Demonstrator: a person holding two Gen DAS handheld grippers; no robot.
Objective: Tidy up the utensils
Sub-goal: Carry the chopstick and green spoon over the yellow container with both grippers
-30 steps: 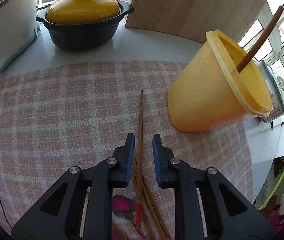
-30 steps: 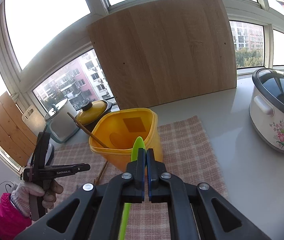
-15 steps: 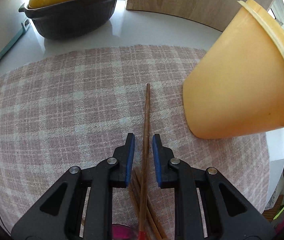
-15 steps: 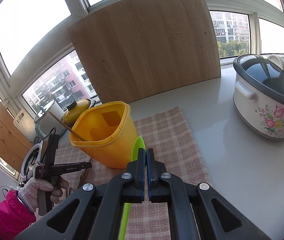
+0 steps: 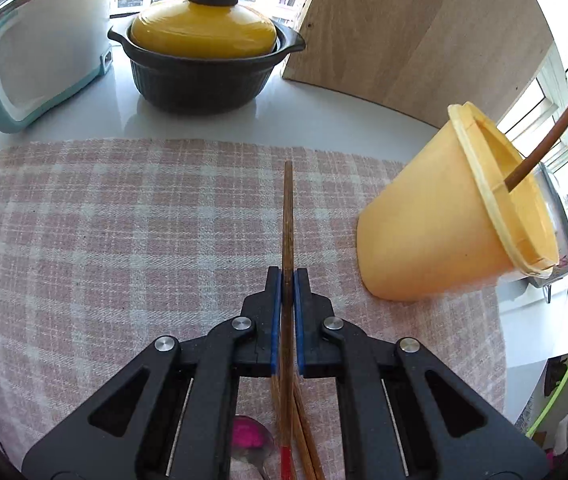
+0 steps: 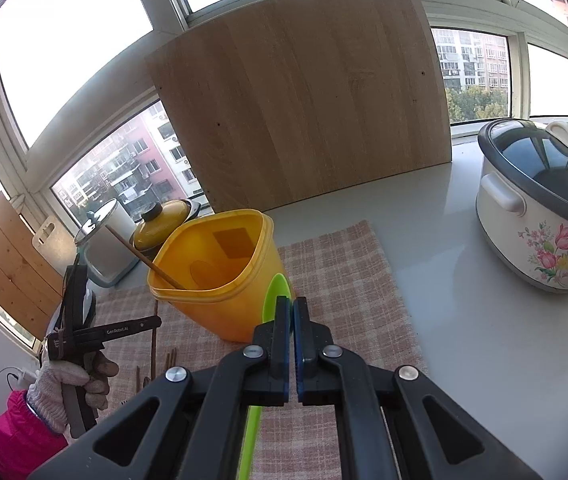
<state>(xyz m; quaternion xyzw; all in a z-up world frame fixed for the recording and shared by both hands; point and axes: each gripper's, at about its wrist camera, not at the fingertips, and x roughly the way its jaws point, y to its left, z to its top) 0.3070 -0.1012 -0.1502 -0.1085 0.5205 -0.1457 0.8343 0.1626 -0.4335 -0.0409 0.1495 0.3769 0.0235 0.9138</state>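
On the pink checked cloth (image 5: 124,240) covering the pale surface (image 6: 464,340), the left tongs (image 5: 288,280) are clamped on a brown chopstick (image 5: 288,208) whose tip points toward twelve o'clock. More chopsticks (image 5: 308,440) and a pink spoon (image 5: 248,436) lie beneath them at six o'clock. At three o'clock stands the yellow holder (image 5: 436,232), with one chopstick (image 5: 548,140) leaning out of it. In the right wrist view, the right tongs (image 6: 293,312) are closed on a green spoon (image 6: 272,296), just beside the holder's near side. A black pot with a yellow lid (image 5: 204,60) sits at twelve o'clock.
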